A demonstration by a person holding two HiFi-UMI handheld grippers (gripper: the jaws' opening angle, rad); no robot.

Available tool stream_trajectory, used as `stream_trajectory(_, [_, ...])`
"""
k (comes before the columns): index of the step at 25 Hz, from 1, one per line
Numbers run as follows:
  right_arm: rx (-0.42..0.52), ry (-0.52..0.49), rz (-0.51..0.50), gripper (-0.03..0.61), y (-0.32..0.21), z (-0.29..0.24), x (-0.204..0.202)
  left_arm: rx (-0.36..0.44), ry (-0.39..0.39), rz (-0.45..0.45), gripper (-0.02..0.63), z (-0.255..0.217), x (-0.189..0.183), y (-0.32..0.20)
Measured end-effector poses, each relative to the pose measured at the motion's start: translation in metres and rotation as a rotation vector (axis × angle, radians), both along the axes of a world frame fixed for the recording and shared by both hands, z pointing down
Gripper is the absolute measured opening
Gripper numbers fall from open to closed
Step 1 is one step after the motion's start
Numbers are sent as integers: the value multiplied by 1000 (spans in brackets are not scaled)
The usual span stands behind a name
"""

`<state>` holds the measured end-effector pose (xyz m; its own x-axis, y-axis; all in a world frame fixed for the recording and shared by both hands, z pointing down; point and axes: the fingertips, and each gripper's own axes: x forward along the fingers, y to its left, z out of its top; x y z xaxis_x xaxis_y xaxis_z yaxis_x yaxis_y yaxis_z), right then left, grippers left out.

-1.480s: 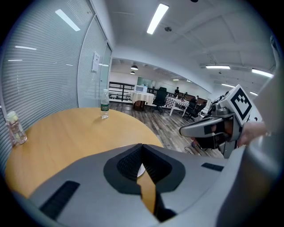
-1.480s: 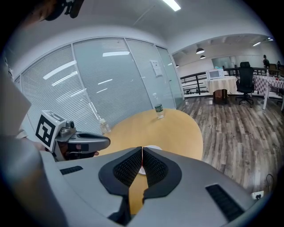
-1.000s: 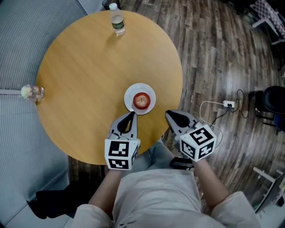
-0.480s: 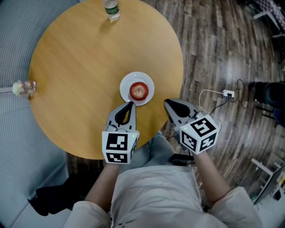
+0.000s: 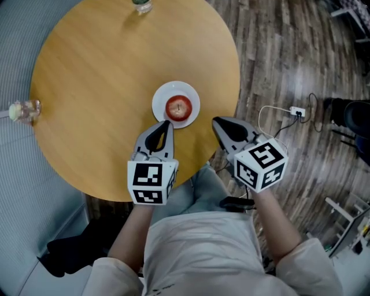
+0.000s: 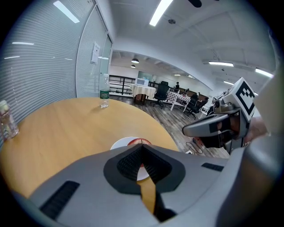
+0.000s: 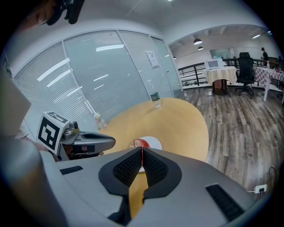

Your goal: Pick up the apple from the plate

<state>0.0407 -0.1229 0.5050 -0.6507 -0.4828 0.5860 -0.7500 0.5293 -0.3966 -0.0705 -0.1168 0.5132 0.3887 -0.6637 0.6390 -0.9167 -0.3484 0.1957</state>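
Hovering near the table's (image 5: 104, 69) edge, left gripper (image 5: 166, 123) and right gripper (image 5: 214, 120) have jaws closed and empty; the apple (image 5: 178, 107) sits untouched on its plate (image 5: 161, 99).

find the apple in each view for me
Head view: apple on the white plate, centre of the picture, just beyond the left gripper.
Left gripper view: apple peeks over the closed jaw tips, lower centre.
Right gripper view: apple just above the closed jaw tips, centre.
Shared landmark: the water bottle at the round table's far edge.
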Motion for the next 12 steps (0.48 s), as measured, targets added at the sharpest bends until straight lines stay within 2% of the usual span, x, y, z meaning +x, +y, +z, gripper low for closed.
stream_trajectory(4, [-5,-2,2,31,-1,4,-1,-14,15,-9,3,5,-1,-2])
stream_trajectory(9, [-16,-7,4,31,-3,9,-2,-12,-18,-16,5,11,-4,-7])
stream_trajectory(12, [-25,-9,3,31,-2,12,-3,-23,-20,-5,69,15,-2,-8])
